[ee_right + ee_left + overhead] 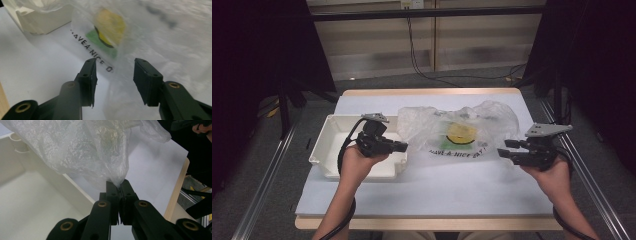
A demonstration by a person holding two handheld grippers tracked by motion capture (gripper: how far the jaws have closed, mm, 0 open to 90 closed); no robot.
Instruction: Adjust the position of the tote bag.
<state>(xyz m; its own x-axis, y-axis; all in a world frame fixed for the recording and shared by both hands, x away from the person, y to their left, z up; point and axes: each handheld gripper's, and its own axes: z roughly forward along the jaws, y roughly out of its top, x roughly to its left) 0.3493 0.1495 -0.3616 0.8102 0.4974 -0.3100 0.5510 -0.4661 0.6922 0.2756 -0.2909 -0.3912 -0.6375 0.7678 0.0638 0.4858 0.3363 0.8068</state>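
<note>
A clear plastic bag (457,127) printed with a yellow face and "HAVE A NICE DAY" lies crumpled on the white table sheet. At the bag's left end, over the tray's right rim, my left gripper (404,146) is shut on a pinch of the film; in the left gripper view the bag (87,147) rises from the closed jaws of my left gripper (120,185). My right gripper (503,148) stands at the bag's right edge. Seen in the right gripper view, my right gripper (115,67) is open, the bag (162,37) lying just beyond with nothing pressed between the pads.
A white rectangular tray (327,145) sits at the table's left, its inside (30,202) bare and its corner (37,21) next to the bag. The wooden table edge (427,222) runs along the front. Dark stands and cables border both sides.
</note>
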